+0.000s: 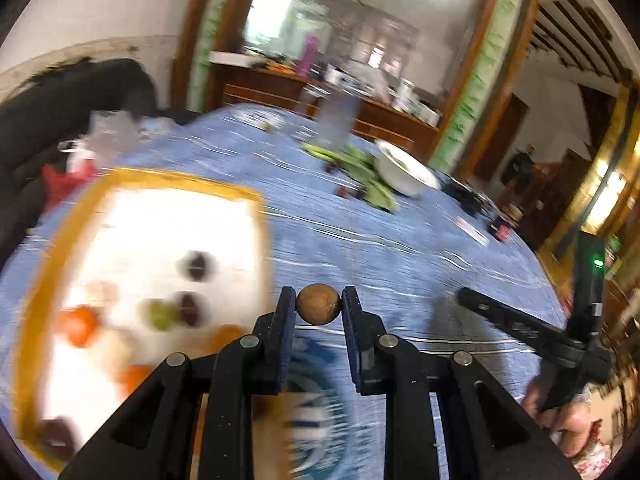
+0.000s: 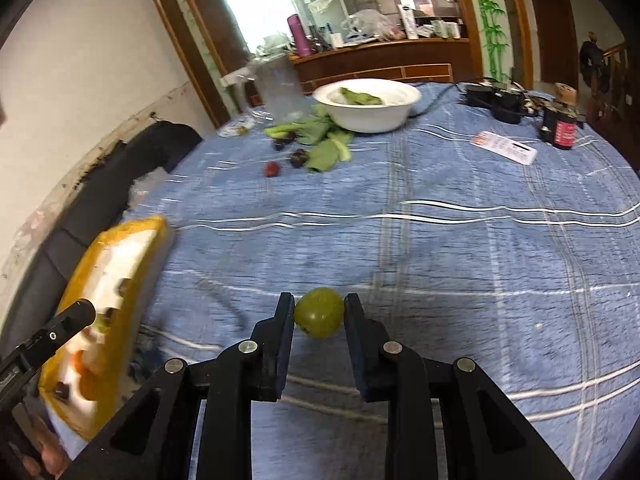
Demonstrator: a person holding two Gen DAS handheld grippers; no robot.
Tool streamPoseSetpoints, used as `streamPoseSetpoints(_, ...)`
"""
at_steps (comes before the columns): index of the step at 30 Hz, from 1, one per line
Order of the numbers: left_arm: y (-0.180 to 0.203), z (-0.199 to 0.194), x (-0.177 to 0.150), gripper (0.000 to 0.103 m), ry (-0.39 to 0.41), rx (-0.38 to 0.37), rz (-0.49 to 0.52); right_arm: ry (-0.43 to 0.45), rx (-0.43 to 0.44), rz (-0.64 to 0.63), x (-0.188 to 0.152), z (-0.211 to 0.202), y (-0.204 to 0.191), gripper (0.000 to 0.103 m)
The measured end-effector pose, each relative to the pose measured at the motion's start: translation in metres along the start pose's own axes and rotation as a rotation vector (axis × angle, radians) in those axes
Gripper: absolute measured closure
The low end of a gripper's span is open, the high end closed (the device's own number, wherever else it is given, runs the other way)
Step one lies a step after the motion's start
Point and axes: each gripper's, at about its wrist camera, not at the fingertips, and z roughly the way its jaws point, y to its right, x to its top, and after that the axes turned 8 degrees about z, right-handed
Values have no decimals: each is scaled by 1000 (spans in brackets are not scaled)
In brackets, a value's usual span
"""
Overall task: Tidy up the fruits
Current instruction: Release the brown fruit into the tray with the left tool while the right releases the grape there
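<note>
Blurred yellow-rimmed tray (image 1: pixel 160 184), left tool (image 1: pixel 318 306) clenching brown fruit (image 1: pixel 318 304), right tool (image 2: pixel 319 312) green fruit (image 2: pixel 319 312).

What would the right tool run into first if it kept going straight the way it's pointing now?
Probably just the blue tablecloth: the right tool, shut on a green grape, angles down at bare cloth, well short of the white bowl. Depth is uncertain.

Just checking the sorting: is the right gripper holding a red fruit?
No, the right gripper is clamped on a green grape.
</note>
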Motion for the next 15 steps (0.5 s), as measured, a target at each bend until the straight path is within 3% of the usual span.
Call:
streamPoseSetpoints(7,-72,-34,-15,81,13,156,-105,-43,115,-115,-14,-3,-82,75)
streamPoseSetpoints(15,-99,-36,-33,81,-33,209,-129,-134,172,-260,-42,26,-165,75)
